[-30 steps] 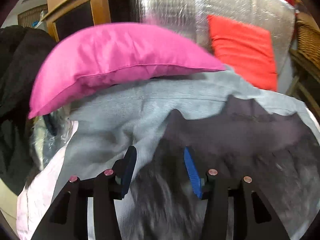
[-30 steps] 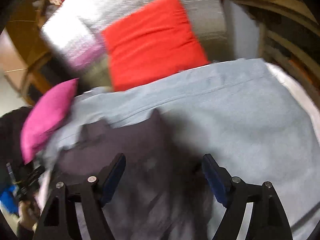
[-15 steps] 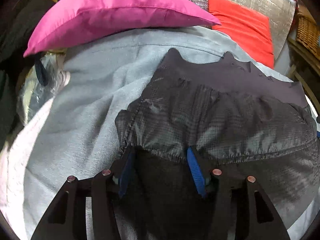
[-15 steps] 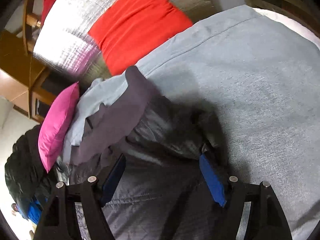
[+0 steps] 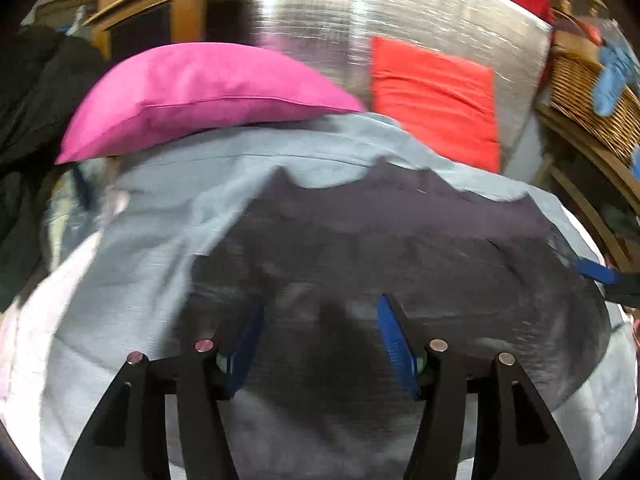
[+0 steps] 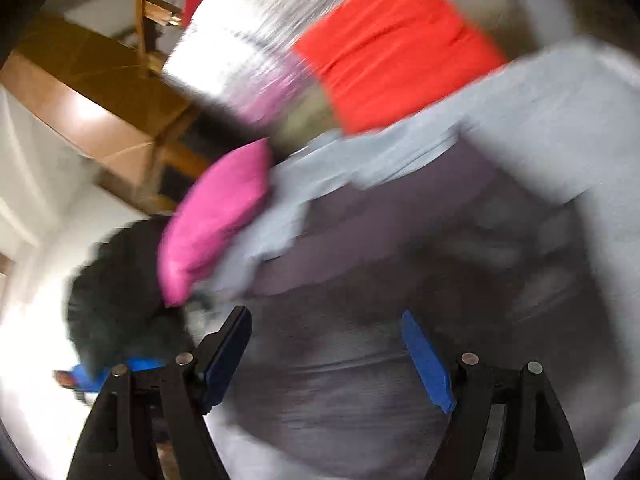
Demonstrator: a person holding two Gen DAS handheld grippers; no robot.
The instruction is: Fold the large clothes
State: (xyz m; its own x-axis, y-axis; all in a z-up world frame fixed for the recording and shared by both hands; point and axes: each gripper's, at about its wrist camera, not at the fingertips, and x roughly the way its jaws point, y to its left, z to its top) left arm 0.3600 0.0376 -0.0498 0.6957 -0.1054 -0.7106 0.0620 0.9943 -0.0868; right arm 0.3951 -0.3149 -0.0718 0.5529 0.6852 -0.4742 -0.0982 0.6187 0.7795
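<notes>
Partway through, folded bundle laid down, not yet tidied.

Lay as a compact dark garment [image 5: 400,280] on the grey blanket [image 5: 168,240], just below the pink cushion [image 5: 200,92]. Hovered over it with jaws apart and empty: left gripper [image 5: 320,344], right gripper [image 6: 324,356]. Probably left: squaring edges, judged through heavy blur.

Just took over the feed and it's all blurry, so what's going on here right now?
A person with handheld tongs in each hand is working on a dark garment spread over a light grey blanket. Both the left tongs and right tongs are open above the dark fabric, gripping nothing. A pink cushion and a red cushion sit behind it. Both views are motion-blurred, so how far the folding has got is unclear.
</notes>
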